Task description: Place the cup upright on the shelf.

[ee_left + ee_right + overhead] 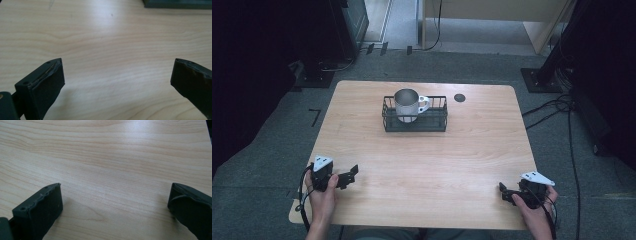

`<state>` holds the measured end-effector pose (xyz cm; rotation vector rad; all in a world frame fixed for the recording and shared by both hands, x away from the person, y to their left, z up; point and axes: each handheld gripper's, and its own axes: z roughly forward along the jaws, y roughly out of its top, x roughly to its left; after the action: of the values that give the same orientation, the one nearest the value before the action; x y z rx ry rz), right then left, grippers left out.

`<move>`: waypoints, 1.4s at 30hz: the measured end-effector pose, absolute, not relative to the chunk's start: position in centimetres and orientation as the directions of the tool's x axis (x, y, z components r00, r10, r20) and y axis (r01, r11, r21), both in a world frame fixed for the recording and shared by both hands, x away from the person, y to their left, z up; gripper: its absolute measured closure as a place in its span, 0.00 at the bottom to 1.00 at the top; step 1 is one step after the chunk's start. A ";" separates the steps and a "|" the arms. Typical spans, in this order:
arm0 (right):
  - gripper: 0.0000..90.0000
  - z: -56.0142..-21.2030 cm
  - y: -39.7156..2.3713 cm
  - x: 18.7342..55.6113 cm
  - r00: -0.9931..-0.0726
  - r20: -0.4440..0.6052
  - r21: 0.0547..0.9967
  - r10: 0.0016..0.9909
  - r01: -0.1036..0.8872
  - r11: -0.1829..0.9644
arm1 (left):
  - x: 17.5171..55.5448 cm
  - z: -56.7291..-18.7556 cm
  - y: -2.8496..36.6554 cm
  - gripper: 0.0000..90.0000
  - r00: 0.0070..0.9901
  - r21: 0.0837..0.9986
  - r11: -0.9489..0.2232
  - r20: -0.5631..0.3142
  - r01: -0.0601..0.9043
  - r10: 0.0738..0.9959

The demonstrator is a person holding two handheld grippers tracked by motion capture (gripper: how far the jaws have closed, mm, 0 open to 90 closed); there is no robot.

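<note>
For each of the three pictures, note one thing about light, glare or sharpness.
High view: the table is evenly lit while the room's left and right edges fall into darkness. Left gripper view: a pale glare patch sits on the wood ahead, and the near tool pads look soft. Right gripper view: glare brightens the wood at top right, and the grain is sharper than the pads.

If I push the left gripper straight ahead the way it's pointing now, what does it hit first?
Probably nothing soon: the open left gripper faces bare light wooden table. The dark wire basket sits far ahead, off to the right, so it may pass it.
</note>
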<state>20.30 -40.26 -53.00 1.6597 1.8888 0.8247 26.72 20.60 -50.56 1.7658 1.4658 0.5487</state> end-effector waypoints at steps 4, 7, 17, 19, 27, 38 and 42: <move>0.00 -53.0 -40.3 20.3 -0.140 0.028 0.716 0.990 0.693 0.078 | 25.8 -51.0 21.9 0.00 0.221 0.767 -0.051 -0.119 0.639 0.968; 0.00 -53.0 -40.3 20.3 -0.141 0.028 0.716 0.990 0.693 0.079 | 25.2 -51.0 22.8 0.00 0.206 0.766 -0.060 -0.096 0.640 0.974; 0.00 -53.0 -40.3 20.3 -0.141 0.028 0.716 0.990 0.693 0.079 | 23.8 -51.6 24.7 0.00 0.198 0.732 -0.094 -0.057 0.675 0.979; 0.00 -53.0 -40.3 20.3 -0.141 0.028 0.717 0.990 0.693 0.078 | 23.9 -51.7 24.5 0.00 0.197 0.726 -0.099 -0.051 0.681 0.979; 0.00 -53.0 -40.3 20.3 -0.142 0.027 0.717 0.990 0.693 0.080 | 24.4 -52.0 23.6 0.00 0.207 0.695 -0.152 0.004 0.703 0.978; 0.00 -53.0 -40.3 20.3 -0.142 0.027 0.716 0.990 0.693 0.080 | 24.4 -52.0 23.5 0.00 0.212 0.691 -0.164 0.015 0.704 0.977; 0.00 -53.0 -40.3 20.3 -0.140 0.028 0.717 0.990 0.693 0.078 | 24.4 -52.0 23.5 0.00 0.212 0.691 -0.163 0.015 0.704 0.977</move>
<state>20.29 -40.26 -53.02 1.6592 1.8885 0.8251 24.44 23.48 -51.97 1.9362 1.5519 0.6397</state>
